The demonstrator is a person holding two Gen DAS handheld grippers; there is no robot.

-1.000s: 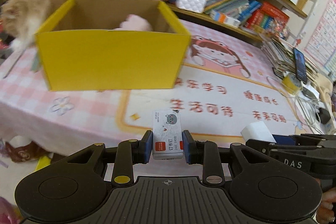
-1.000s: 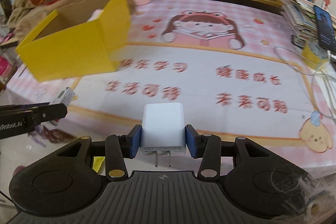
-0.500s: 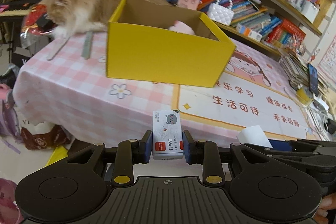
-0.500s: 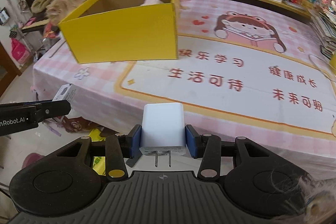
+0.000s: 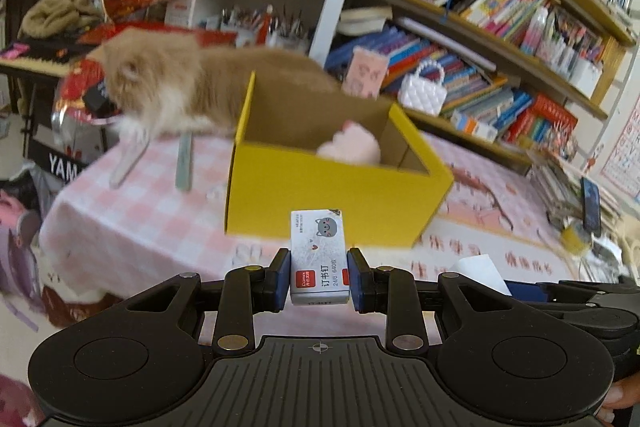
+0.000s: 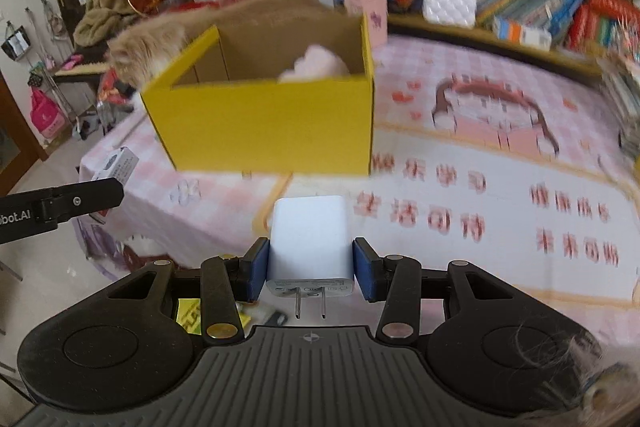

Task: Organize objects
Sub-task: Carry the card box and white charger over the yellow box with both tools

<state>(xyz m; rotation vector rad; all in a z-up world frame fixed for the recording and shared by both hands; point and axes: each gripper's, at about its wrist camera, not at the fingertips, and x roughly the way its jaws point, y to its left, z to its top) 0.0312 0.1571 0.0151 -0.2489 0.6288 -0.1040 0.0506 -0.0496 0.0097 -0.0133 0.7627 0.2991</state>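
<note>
My left gripper (image 5: 319,281) is shut on a small white staple box (image 5: 319,255) with a grey cat face and a red label. My right gripper (image 6: 311,269) is shut on a white plug-in charger (image 6: 309,239), prongs toward the camera. Both are held in the air in front of the table's near edge. An open yellow cardboard box (image 5: 320,195) stands on the pink table, with a pink plush thing (image 5: 352,147) inside; it also shows in the right wrist view (image 6: 272,119). The left gripper's finger and staple box (image 6: 118,163) show at the left of the right view.
A fluffy orange cat (image 5: 176,87) lies on the table behind the box. The table has a pink checked cloth and cartoon mat (image 6: 500,187). Bookshelves (image 5: 500,27) line the back. A phone (image 5: 591,205) and stacked books lie at the far right. Two rulers (image 5: 184,163) lie left of the box.
Both grippers have pulled back and risen, so the yellow box and cat look farther and more central. Both held objects stay gripped. The cat has shifted behind the box.
</note>
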